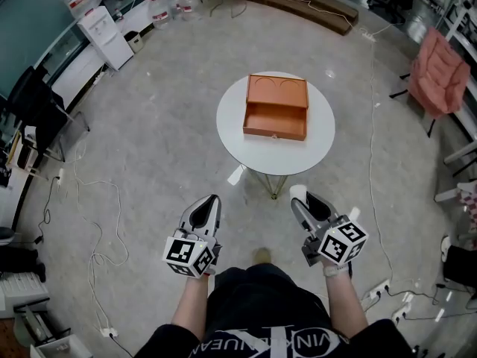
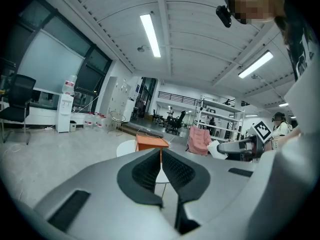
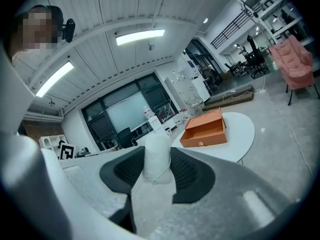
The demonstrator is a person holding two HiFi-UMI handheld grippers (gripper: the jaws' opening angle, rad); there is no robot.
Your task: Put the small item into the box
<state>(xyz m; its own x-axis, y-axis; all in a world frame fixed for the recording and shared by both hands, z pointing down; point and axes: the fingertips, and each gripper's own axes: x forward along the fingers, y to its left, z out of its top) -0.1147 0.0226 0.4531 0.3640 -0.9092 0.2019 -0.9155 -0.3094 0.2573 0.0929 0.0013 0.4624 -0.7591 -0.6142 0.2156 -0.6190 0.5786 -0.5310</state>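
item (image 3: 156,158) held apart from box (image 1: 275,119)

the white item is pinched in the right gripper's (image 1: 301,198) jaws; the orange box is set open on the table (image 1: 322,142), well apart. the left gripper's (image 2: 161,156) jaws are pressed together

You work in even, bright light from ceiling strip lights (image 2: 150,34); shadows on the floor (image 1: 164,148) are soft, and both gripper views warp and darken at their edges.
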